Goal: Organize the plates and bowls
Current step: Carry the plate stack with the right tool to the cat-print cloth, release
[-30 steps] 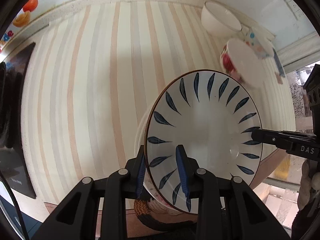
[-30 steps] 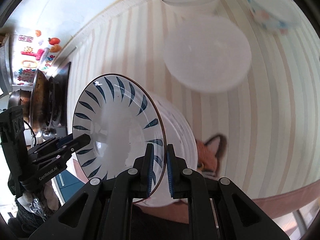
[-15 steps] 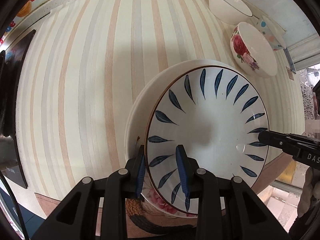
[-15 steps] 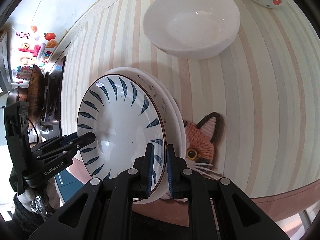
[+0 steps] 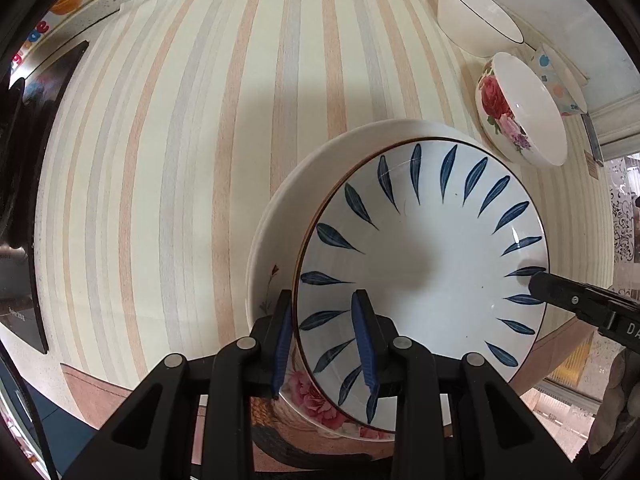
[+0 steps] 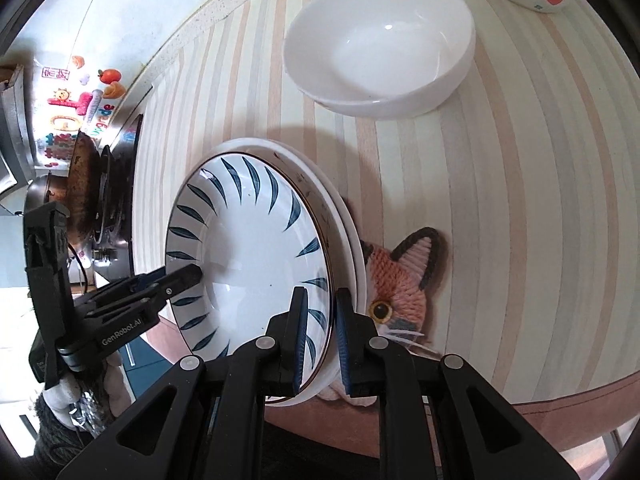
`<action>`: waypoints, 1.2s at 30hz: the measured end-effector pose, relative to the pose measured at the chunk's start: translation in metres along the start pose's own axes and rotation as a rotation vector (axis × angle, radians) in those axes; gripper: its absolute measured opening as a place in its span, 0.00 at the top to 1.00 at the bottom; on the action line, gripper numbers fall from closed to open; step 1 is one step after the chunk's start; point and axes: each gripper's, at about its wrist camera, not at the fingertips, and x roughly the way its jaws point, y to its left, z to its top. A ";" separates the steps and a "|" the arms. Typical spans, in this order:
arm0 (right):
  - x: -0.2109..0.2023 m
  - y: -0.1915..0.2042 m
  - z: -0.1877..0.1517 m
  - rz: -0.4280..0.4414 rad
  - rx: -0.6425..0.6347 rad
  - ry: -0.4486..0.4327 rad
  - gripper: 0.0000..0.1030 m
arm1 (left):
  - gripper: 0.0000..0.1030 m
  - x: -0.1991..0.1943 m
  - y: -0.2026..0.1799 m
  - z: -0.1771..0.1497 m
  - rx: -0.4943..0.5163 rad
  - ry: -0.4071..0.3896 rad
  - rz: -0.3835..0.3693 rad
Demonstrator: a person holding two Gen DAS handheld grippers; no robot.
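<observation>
A white plate with blue leaf marks (image 5: pixel 420 264) lies on a larger white plate with flowers (image 5: pixel 280 216), which sits on a cat-face mat (image 6: pixel 400 276) near the counter's front edge. My left gripper (image 5: pixel 322 340) points straight down and is shut on the leaf plate's near rim. On the opposite side, my right gripper (image 6: pixel 322 340) straddles the rim of the leaf plate (image 6: pixel 248 248); its jaws are opening, with the rim between the pads. The left gripper's fingers (image 6: pixel 192 276) and the right gripper's fingers (image 5: pixel 536 284) each show in the other view.
A rose-patterned bowl (image 5: pixel 520 120), a white bowl with a dark rim (image 5: pixel 472 20) and a dotted bowl (image 5: pixel 556 76) stand at the back right. A black cooktop (image 5: pixel 24 200) with pans (image 6: pixel 84 184) borders the striped counter on the left.
Both grippers have lowered the leaf plate onto the larger white plate, and the counter has come closer. The right gripper's fingers have spread slightly.
</observation>
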 end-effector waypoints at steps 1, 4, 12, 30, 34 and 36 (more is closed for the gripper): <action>-0.001 -0.001 0.000 0.008 0.005 -0.002 0.84 | 0.74 0.000 0.000 0.000 -0.001 -0.003 0.003; -0.007 -0.002 -0.002 0.003 0.005 -0.016 0.84 | 0.74 -0.001 0.000 -0.003 -0.003 -0.009 0.009; -0.017 0.010 -0.016 -0.084 -0.024 -0.050 0.84 | 0.74 -0.039 -0.003 -0.019 -0.011 -0.087 0.049; -0.148 0.104 -0.135 -0.084 -0.116 -0.315 0.84 | 0.74 -0.181 -0.026 -0.109 0.040 -0.275 -0.052; -0.165 0.119 -0.164 -0.084 -0.128 -0.345 0.84 | 0.74 -0.195 -0.028 -0.126 0.063 -0.302 -0.043; -0.171 0.121 -0.175 -0.079 -0.125 -0.354 0.84 | 0.74 -0.199 -0.029 -0.132 0.070 -0.309 -0.044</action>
